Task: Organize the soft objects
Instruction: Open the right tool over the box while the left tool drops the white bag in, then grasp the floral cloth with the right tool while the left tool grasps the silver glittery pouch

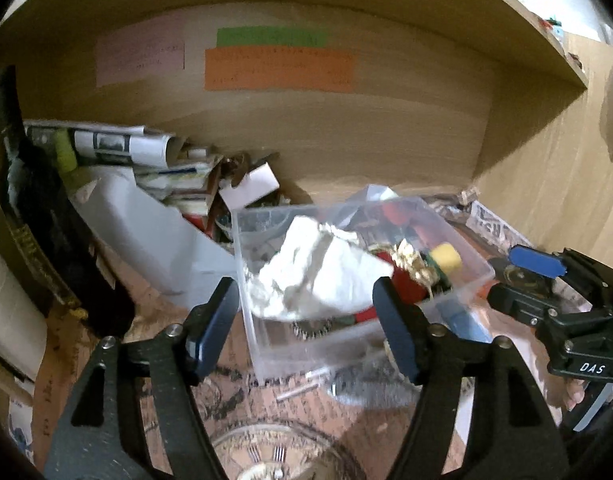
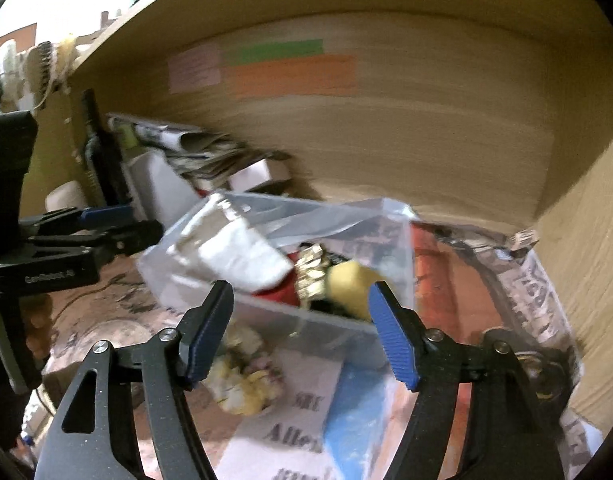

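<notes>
A clear plastic box [image 1: 266, 344] stands on the desk under a shelf; it also shows in the right wrist view [image 2: 266, 312]. In it lie a crumpled white cloth [image 1: 318, 276] [image 2: 242, 256], red items, a gold crumpled piece [image 1: 410, 264] [image 2: 312, 272] and a yellow sponge [image 1: 446, 258] [image 2: 352, 284]. My left gripper [image 1: 306, 324] is open and empty just in front of the box. My right gripper [image 2: 302, 332] is open and empty at the box's near wall; it shows at the right of the left wrist view [image 1: 518, 276]. A floral soft bundle [image 2: 246, 376] lies on the desk below the box.
A white bin [image 1: 154, 232] with rolled newspapers [image 1: 106, 144] stands at the left, beside a dark bottle [image 1: 38, 216]. Coloured paper notes [image 1: 278, 68] hang on the back panel. Newspaper [image 2: 538, 280] and a blue item [image 2: 354, 412] lie at the right. A wooden side wall [image 2: 586, 240] closes the right.
</notes>
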A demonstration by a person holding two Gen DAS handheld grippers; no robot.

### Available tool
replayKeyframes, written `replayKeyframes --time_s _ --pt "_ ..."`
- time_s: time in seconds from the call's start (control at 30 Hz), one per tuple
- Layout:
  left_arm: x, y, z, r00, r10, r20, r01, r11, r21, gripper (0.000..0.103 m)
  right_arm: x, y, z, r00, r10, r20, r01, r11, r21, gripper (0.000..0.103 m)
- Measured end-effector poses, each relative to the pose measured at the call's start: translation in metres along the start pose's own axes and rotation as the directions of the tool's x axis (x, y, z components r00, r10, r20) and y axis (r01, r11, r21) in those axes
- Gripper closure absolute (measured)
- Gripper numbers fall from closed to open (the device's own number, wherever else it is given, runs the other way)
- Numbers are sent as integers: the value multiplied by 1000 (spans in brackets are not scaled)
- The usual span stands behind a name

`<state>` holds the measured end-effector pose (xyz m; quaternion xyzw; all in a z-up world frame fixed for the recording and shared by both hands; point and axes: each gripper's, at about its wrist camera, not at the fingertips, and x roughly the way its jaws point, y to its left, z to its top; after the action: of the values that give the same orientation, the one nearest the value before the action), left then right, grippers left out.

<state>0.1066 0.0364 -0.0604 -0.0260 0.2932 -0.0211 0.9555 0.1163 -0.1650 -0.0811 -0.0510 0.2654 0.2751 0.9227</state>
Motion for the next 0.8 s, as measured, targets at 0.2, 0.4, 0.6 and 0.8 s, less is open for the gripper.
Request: replayKeyframes --time_s 0.2,0.4,0.6,0.8 --pt "-2 -1 -27 998 -15 -58 15 1000 1 34 12 18 -19 995 72 -67 -72 997 4 36" --pt "3 0 -52 993 -14 -113 15 1000 9 34 33 31 -34 982 106 -154 -108 994 -4 36" --pt "12 -1 -66 987 -29 -158 29 1000 4 34 46 33 -41 969 147 -199 -148 989 13 65" --pt "23 -11 -69 980 -63 -189 67 998 14 34 47 32 -43 966 163 -199 -162 987 22 89"
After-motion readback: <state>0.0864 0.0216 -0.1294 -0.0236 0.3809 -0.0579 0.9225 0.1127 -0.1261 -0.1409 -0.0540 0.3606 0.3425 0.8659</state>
